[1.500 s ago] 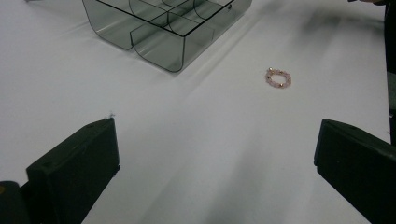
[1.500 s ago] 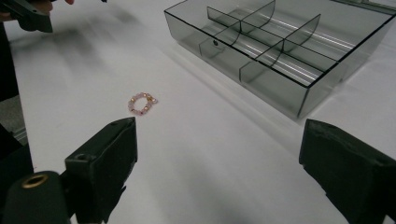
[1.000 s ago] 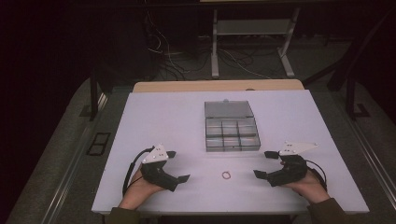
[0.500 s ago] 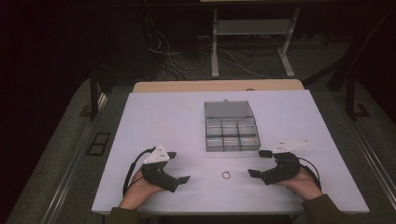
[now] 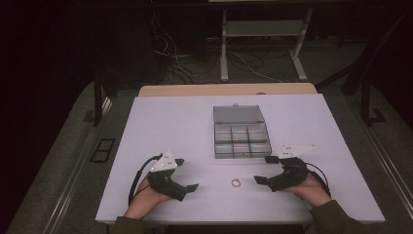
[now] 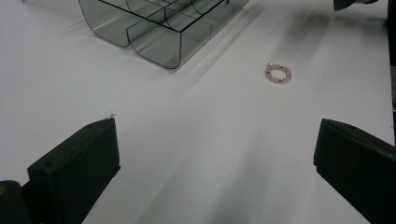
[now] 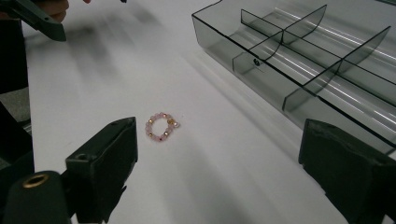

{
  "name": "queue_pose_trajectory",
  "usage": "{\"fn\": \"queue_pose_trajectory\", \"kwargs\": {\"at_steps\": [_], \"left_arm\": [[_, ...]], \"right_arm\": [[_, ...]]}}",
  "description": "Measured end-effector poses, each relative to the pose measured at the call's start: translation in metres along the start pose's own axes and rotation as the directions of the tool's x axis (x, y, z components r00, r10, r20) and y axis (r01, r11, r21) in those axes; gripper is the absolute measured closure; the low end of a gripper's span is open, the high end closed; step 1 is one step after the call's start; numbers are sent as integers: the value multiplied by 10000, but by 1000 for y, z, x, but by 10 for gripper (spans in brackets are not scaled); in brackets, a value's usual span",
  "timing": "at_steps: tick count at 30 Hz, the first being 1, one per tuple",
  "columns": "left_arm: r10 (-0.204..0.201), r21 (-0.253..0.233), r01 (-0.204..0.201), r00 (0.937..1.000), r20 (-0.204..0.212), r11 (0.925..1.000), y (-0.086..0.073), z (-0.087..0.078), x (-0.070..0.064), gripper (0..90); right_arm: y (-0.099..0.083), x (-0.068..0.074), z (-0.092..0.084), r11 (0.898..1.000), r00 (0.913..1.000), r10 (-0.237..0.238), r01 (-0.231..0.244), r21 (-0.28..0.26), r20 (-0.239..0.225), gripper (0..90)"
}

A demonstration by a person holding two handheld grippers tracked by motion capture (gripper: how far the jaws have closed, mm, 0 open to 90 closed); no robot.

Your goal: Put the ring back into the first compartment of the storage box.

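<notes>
Table (image 5: 165, 122), white and broad, carries a clear divided organizer box (image 5: 242, 134) with its lid laid back toward the far side, right of centre. Your left gripper (image 5: 184, 174) rests at the near left and your right gripper (image 5: 265, 169) at the near right, each with its jaws spread wide and holding nothing. Between them, just near of the box, lies a small pink beaded ring (image 5: 236, 183), closer to your right gripper.

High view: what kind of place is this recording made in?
Probably a lab or a data-recording station, not a home. A bare white table stands in a dark room with loose cables on the floor behind it, and it bears just a clear compartment box and a bead ring.
</notes>
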State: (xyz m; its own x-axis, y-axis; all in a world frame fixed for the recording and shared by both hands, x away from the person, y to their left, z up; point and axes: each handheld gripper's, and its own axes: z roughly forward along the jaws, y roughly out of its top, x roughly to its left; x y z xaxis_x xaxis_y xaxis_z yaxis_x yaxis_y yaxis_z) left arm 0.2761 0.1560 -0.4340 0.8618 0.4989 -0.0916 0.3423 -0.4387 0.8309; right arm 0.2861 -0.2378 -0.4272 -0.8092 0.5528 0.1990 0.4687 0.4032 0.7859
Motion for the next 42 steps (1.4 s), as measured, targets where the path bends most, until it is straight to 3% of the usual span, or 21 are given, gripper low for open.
{"fn": "queue_pose_trajectory", "kwargs": {"at_steps": [18, 42], "left_arm": [[8, 49, -8, 10000, 30, 10000, 0, 0, 1, 0], [11, 59, -12, 10000, 47, 10000, 0, 0, 0, 0]], "right_arm": [[9, 5, 20, 9996, 9997, -51, 58, 271, -242, 163], [15, 15, 38, 9967, 9982, -312, 349, 729, -505, 531]]}}
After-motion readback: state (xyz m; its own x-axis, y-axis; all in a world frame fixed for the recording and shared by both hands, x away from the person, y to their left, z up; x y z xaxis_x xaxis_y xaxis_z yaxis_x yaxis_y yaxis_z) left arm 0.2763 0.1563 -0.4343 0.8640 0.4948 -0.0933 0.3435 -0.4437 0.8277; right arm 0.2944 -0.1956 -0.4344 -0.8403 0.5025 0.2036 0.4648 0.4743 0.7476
